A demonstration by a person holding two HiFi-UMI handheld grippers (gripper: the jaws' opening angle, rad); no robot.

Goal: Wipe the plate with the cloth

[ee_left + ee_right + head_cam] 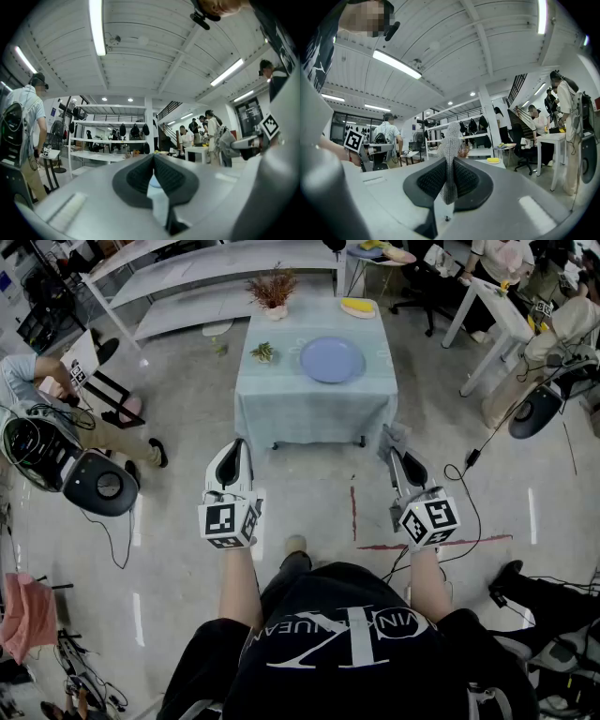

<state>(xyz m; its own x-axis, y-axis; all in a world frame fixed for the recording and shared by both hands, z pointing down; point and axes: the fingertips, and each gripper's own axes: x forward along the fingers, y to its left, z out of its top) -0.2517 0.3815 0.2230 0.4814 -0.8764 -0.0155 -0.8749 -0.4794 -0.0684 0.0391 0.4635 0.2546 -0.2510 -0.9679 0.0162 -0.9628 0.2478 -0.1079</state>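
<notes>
A round blue plate [331, 360] lies on the small table [281, 399] draped in a pale blue cover, some way ahead of both grippers. In the head view my left gripper [236, 444] is held over the floor short of the table's front left corner. Its jaws are shut with nothing in them, as the left gripper view [153, 159] also shows. My right gripper [390, 442] hovers in front of the table's right corner, shut on a grey knitted cloth [395, 433]. That cloth [450, 140] sticks up out of the closed jaws [451, 164].
A small green plant [263, 352], a potted reddish plant [273, 291] and a yellow object [357, 307] share the table. Black round equipment [98, 486] and cables lie at the left, a seated person [37, 381] beyond them. White desks [492, 315] and people stand to the right. Red tape [354, 512] marks the floor.
</notes>
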